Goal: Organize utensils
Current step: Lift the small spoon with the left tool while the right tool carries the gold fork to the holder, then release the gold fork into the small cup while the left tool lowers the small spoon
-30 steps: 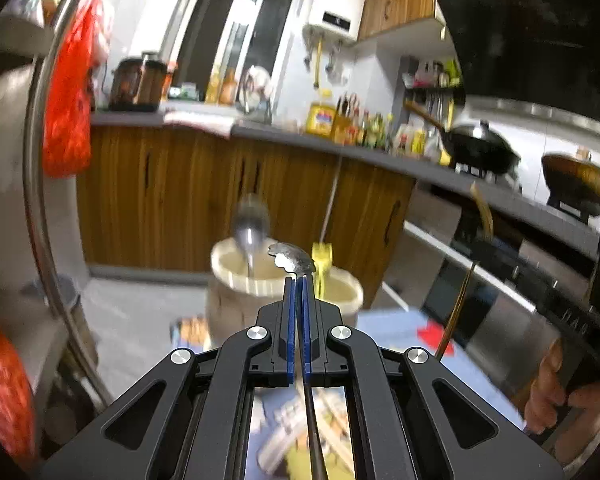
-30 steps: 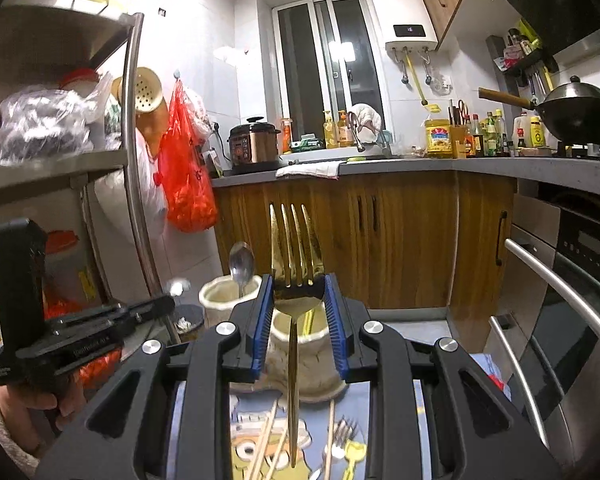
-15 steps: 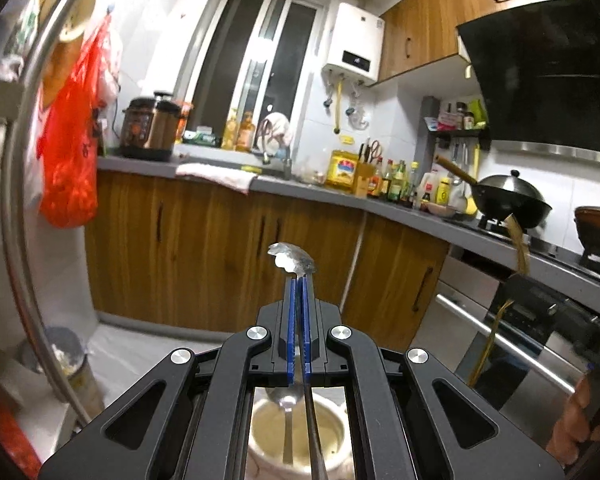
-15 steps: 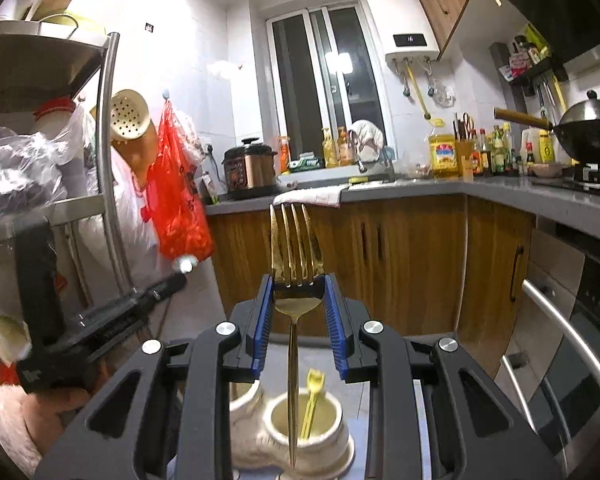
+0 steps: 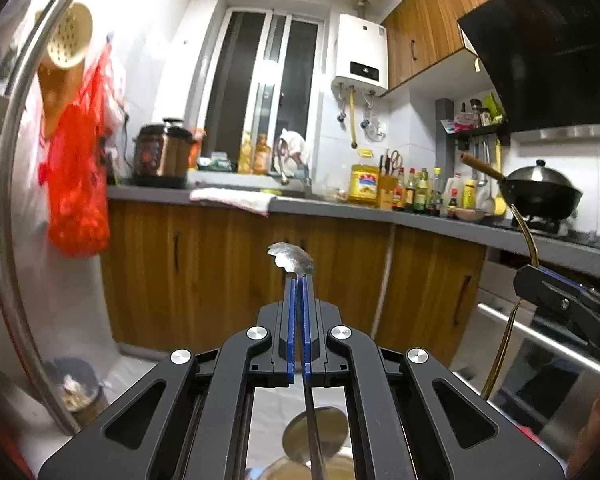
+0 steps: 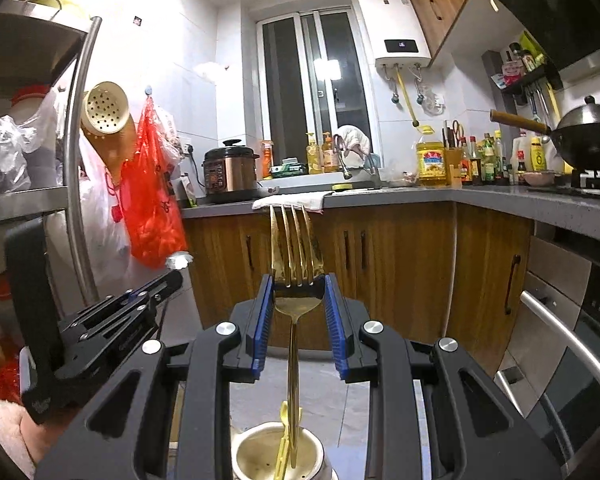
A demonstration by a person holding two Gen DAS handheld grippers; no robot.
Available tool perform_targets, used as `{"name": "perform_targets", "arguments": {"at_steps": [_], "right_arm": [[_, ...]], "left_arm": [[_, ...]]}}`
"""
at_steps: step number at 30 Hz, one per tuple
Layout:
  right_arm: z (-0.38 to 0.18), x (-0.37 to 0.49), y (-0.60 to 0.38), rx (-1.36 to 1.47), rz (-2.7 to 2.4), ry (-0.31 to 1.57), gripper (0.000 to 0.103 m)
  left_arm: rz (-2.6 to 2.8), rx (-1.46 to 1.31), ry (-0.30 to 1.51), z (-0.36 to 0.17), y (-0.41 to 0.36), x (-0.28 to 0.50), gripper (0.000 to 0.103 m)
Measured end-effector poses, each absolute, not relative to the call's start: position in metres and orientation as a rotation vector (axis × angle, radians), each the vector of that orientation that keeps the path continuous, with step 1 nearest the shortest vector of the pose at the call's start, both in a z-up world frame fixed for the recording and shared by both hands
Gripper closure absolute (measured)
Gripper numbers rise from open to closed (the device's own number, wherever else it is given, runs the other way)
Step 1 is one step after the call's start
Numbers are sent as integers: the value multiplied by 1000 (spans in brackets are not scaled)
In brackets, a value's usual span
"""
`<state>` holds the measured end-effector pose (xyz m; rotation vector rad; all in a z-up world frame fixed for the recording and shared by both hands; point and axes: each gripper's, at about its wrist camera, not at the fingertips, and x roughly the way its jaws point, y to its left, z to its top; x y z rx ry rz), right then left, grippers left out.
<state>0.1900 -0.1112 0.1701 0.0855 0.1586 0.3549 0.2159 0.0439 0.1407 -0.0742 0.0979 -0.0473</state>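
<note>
Your left hand-held gripper point(image 5: 299, 280) is closed tight on a silver utensil point(image 5: 291, 258): the blue pads pinch its thin stem, its scalloped end pokes up just past the fingertips, and the stem runs back down between the fingers. Below that gripper, at the bottom of the left wrist view, a silver spoon bowl point(image 5: 315, 434) stands up out of a cream holder whose rim barely shows.

Your right hand-held gripper point(image 6: 298, 280) is clamped on a gold fork point(image 6: 294, 246). The pads press the sides of its head, the tines stand upright beyond the fingertips, and the handle hangs straight down between the fingers. Directly under this gripper sits a cream utensil holder point(image 6: 278, 454) with a small yellow utensil point(image 6: 284, 436) leaning inside it; the fork's handle tip reaches down to about its mouth, though you cannot tell whether it touches.

To the left of the right gripper, the left one shows side-on. Ahead of both runs the grey tabletop point(image 6: 400, 196) over wooden cabinets, carrying a rice cooker point(image 6: 230, 176) and an oil bottle point(image 6: 432, 162). A red bag point(image 6: 152, 208) hangs off to the left.
</note>
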Motion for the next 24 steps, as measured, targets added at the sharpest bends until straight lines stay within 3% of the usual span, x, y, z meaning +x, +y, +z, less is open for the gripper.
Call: {"name": "perform_targets", "arguments": {"at_steps": [15, 24], "right_arm": [[129, 190, -113, 109, 378, 252, 77], [107, 176, -119, 111, 370, 289, 78]], "left_arm": [[-21, -46, 100, 119, 45, 186, 99], [-85, -108, 203, 100, 54, 164, 99]]}}
